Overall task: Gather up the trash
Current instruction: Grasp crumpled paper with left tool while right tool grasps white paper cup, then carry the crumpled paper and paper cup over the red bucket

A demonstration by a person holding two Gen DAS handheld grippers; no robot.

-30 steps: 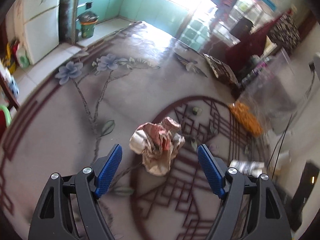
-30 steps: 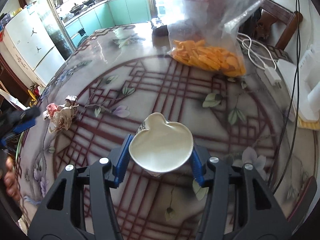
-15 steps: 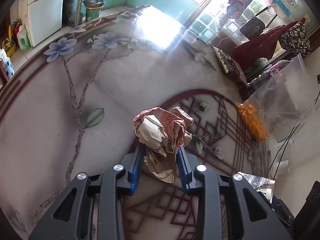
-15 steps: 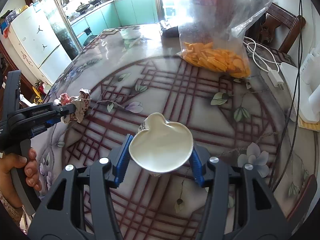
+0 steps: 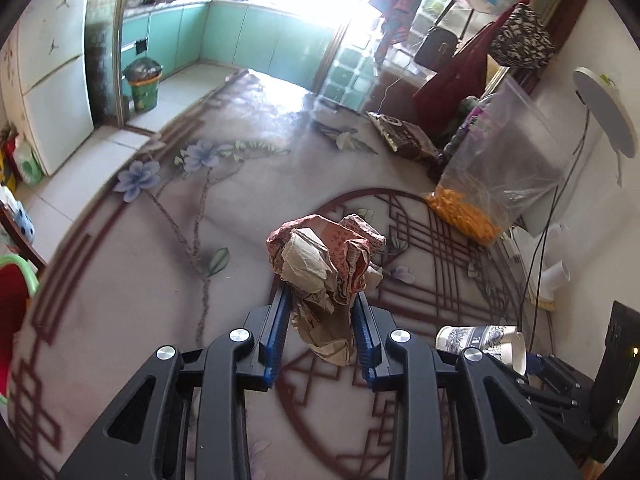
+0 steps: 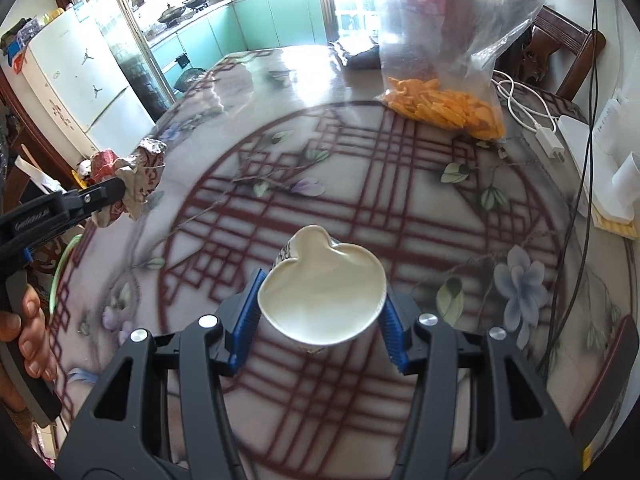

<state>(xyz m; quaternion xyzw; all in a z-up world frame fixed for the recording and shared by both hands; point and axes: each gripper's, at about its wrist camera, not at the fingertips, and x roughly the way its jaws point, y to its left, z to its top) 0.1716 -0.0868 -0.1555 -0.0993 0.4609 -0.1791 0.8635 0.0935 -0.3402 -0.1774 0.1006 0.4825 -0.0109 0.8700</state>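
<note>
With both pieces of trash in hand, collecting looks about half done: the left gripper (image 5: 320, 322) clenches the crumpled wrapper (image 5: 326, 258) above the desk (image 5: 132, 264), and the right gripper (image 6: 320, 316) squeezes the dented paper cup (image 6: 322, 298). What remains, I judge, is carrying them to a bin, perhaps the green one (image 5: 142, 86) on the kitchen floor.

The left tool (image 5: 320, 320) hides the crumpled paper's (image 5: 326, 264) lower sides. At four o'clock, the paper cup (image 5: 480, 342) is half hidden behind it.

Crumpled red-brown paper wad (image 5: 326, 268), dented paper cup (image 6: 322, 304)
</note>
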